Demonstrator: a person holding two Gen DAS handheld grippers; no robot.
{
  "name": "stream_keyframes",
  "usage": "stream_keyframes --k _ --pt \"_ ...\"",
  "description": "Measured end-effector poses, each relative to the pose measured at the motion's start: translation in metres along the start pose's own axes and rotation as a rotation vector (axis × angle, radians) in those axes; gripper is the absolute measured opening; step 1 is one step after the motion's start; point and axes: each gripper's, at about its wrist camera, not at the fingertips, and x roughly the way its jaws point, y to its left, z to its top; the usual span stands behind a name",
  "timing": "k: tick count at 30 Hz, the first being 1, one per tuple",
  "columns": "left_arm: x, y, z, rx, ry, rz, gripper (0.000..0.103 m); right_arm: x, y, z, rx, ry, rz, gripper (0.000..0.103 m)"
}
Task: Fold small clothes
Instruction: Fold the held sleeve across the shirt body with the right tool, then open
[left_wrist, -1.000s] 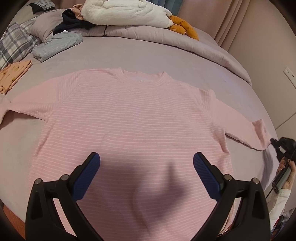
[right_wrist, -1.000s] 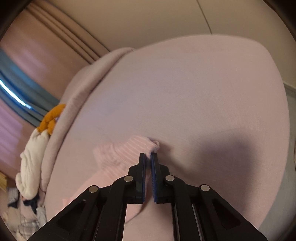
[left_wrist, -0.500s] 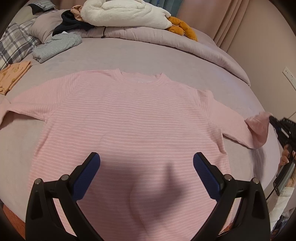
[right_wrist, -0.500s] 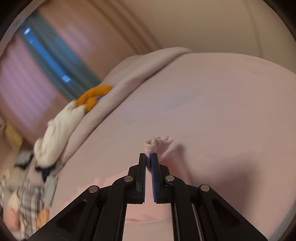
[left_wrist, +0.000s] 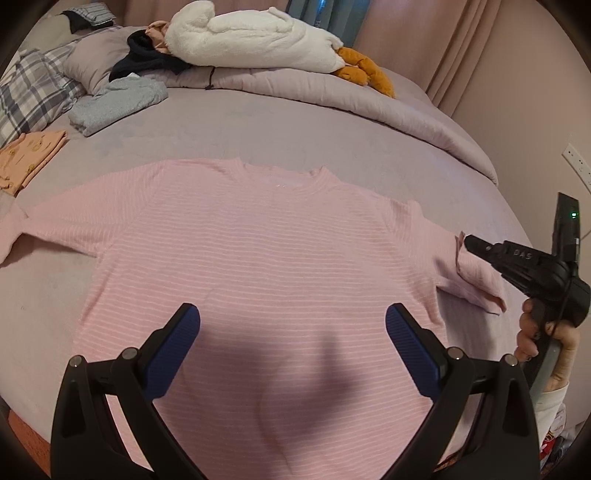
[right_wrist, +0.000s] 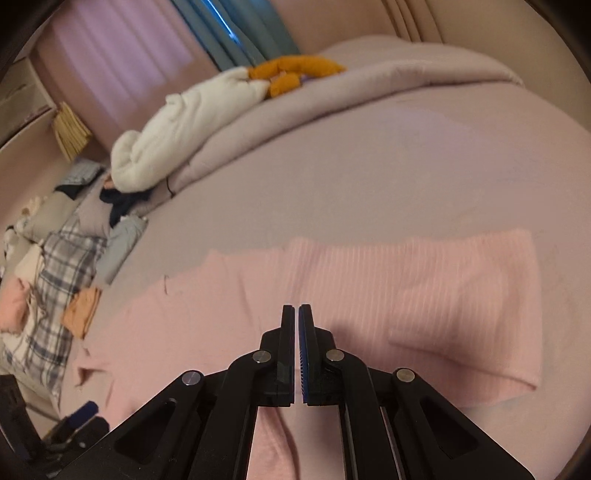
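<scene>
Pink striped shirt (left_wrist: 258, 251) flat on the bed (left_wrist: 295, 136) — left gripper (left_wrist: 291, 332) wide, empty; right gripper (right_wrist: 298, 310) pinches its sleeve.

place: a bedroom in a home
bed (left_wrist: 280, 136): wide, covered in a mauve sheet, filling most of both views
duvet (left_wrist: 332, 88): same mauve, bunched along the far side of the bed
plush toy (left_wrist: 258, 35): big, white, with orange feet, lying on the duvet
plaid pillow (left_wrist: 26, 96): grey and white check, at the head end
loose clothing: a folded grey garment (left_wrist: 118, 99), a folded orange garment (left_wrist: 29, 155), a dark garment (left_wrist: 147, 59)
curtains (left_wrist: 480, 55): pink, floor-length, with a teal curtain (right_wrist: 236, 33) beside them
wall socket (left_wrist: 574, 164): white, on the pink wall
</scene>
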Motion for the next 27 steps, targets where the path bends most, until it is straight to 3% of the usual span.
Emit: stream_keyframes --k 4,12,13,15,16,17,22,27 --pt "-0.005 -0.015 0.010 0.040 -0.027 -0.028 0.100 -0.023 -0.017 -0.003 0.026 -0.052 -0.037 0.004" --pt "0.004 -0.073 0.039 0.125 -0.032 -0.200 0.100 -0.058 -0.061 0.002 0.155 -0.145 -0.196 0.005" --pt "0.007 -0.081 0.041 0.138 -0.030 -0.220 0.100 -0.058 -0.065 0.003 0.177 -0.147 -0.217 0.008" --pt "0.017 -0.101 0.044 0.163 -0.017 -0.287 0.100 -0.063 -0.081 0.002 0.222 -0.150 -0.237 0.024" --pt "0.022 -0.110 0.045 0.167 -0.006 -0.319 0.100 -0.064 -0.087 0.000 0.242 -0.153 -0.236 0.041" --pt "0.030 -0.121 0.046 0.169 0.016 -0.348 0.100 -0.065 -0.091 0.000 0.255 -0.158 -0.233 0.052" --pt "0.079 -0.164 0.047 0.165 0.136 -0.397 0.093 -0.072 -0.109 -0.004 0.320 -0.186 -0.236 0.053" --pt "0.116 -0.186 0.040 0.158 0.206 -0.449 0.085 -0.067 -0.123 -0.004 0.361 -0.164 -0.255 0.053"
